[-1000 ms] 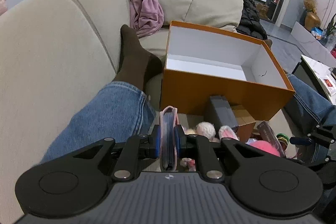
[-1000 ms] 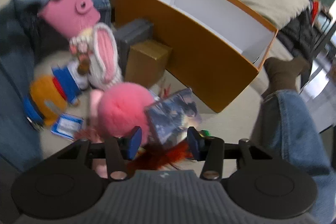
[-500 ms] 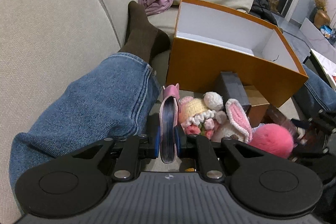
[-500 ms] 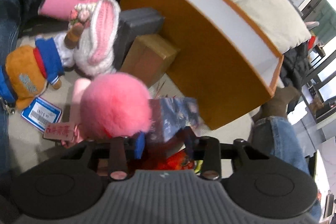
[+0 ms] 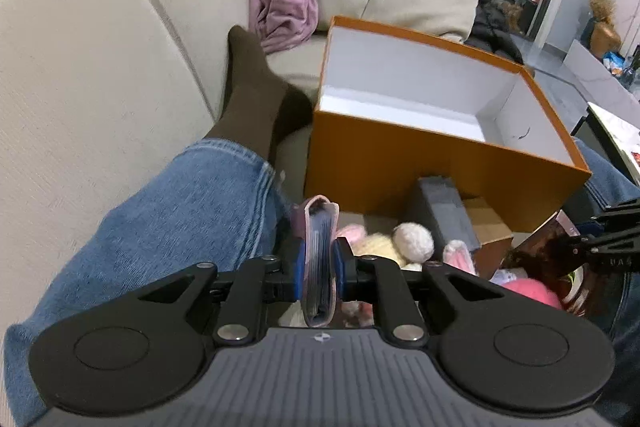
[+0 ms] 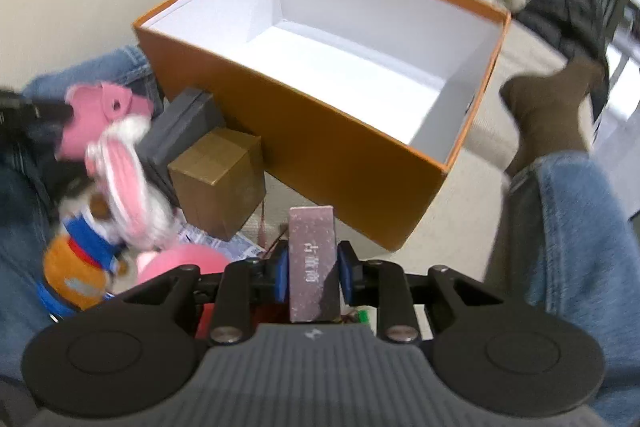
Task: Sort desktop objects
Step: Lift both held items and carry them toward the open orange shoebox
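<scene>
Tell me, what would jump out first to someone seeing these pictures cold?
Probably the big orange box, open and white inside, sitting on a beige sofa between someone's jeans-clad legs. Next, each hand tool is clamped on something: the left gripper pinches a pink card wallet edge-on, and the right gripper grips a small maroon box. A jumble of plush toys, including a pink-eared bunny, lies before the orange box.

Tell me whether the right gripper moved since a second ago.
Yes. The right gripper, shut on a mauve box, rose from the toy pile toward the orange box.
</scene>
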